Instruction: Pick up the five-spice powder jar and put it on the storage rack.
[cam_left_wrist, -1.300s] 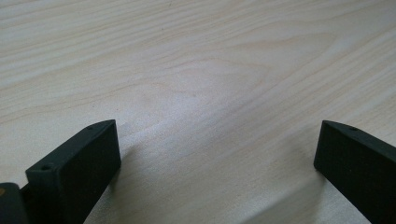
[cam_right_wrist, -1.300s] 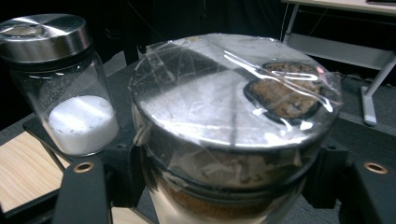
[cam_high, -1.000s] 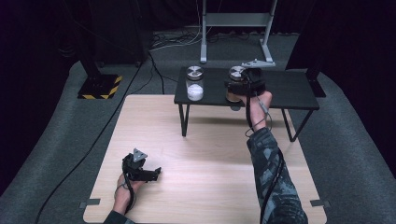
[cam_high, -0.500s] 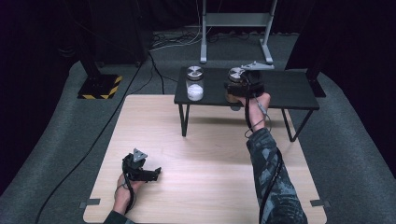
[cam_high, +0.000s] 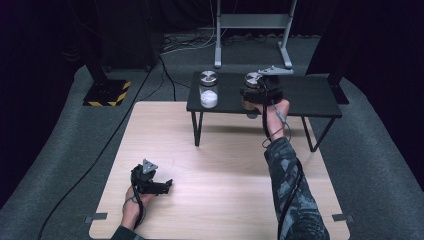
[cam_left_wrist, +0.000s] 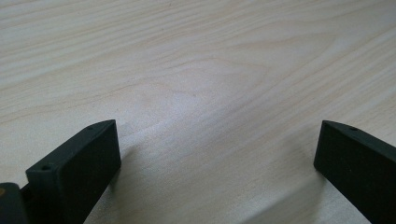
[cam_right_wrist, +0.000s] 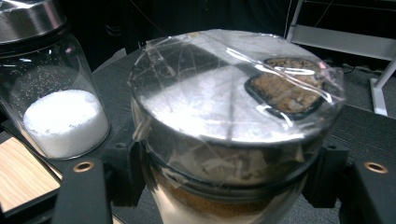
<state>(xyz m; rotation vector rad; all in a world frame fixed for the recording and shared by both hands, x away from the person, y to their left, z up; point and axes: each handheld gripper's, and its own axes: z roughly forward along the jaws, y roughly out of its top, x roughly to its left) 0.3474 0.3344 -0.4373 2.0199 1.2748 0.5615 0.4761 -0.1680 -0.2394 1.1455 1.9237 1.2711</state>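
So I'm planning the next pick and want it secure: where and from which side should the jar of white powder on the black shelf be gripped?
Grip the jar of white powder across its glass body just under the metal lid, coming level from the person's side of the black shelf. It stands upright and round with that side free. The right gripper holds the brown-filled jar beside it the same way.

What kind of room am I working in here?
Probably a lab or recording studio, not a kitchen: dark curtained walls, grey carpet with a cable, a metal stand, and a light wooden table beside a black bench.
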